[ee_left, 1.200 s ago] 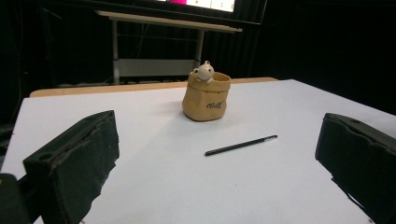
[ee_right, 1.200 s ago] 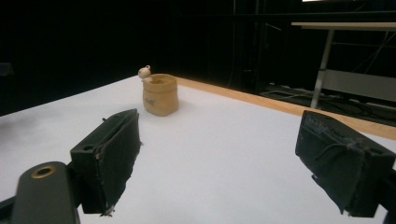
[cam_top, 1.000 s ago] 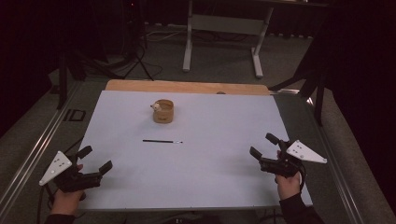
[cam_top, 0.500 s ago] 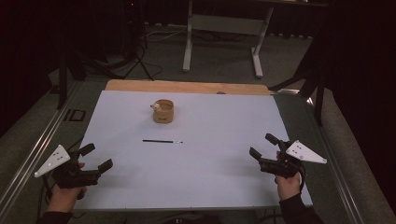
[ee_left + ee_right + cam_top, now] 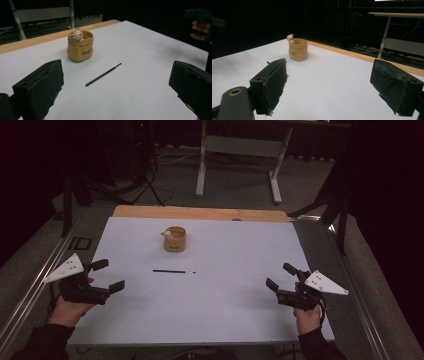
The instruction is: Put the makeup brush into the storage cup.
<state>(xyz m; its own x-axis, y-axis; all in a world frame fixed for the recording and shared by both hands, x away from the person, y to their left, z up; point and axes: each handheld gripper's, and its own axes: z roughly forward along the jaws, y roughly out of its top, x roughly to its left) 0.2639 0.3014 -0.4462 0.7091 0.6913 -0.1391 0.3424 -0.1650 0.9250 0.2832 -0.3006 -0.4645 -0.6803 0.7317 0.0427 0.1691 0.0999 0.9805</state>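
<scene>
Two grippers flank a tan sack-shaped pot [image 5: 174, 239]: left gripper [image 5: 108, 275] well left and nearer, jaws spread, empty. A thin black brush [image 5: 173, 271] lies just before the pot; its lettering is unreadable. Right gripper [image 5: 282, 276] gapes, empty.

overall: dim room, surroundings near black, white tabletop [image 5: 235, 310] is the only bright area
light source: overhead, soft; not in frame
shadows: faint and diffuse; weak patch beside the tan pot [image 5: 80, 47], thin one along the black brush [image 5: 103, 74]
glare: none, sheet reads flat grey-white
high view: low contrast, grainy, slightly soft
gripper views: near jaws blurred, pot fairly sharp
falloff: far right edge of tabletop darkens in the left gripper view
distortion: none obvious at edges
</scene>
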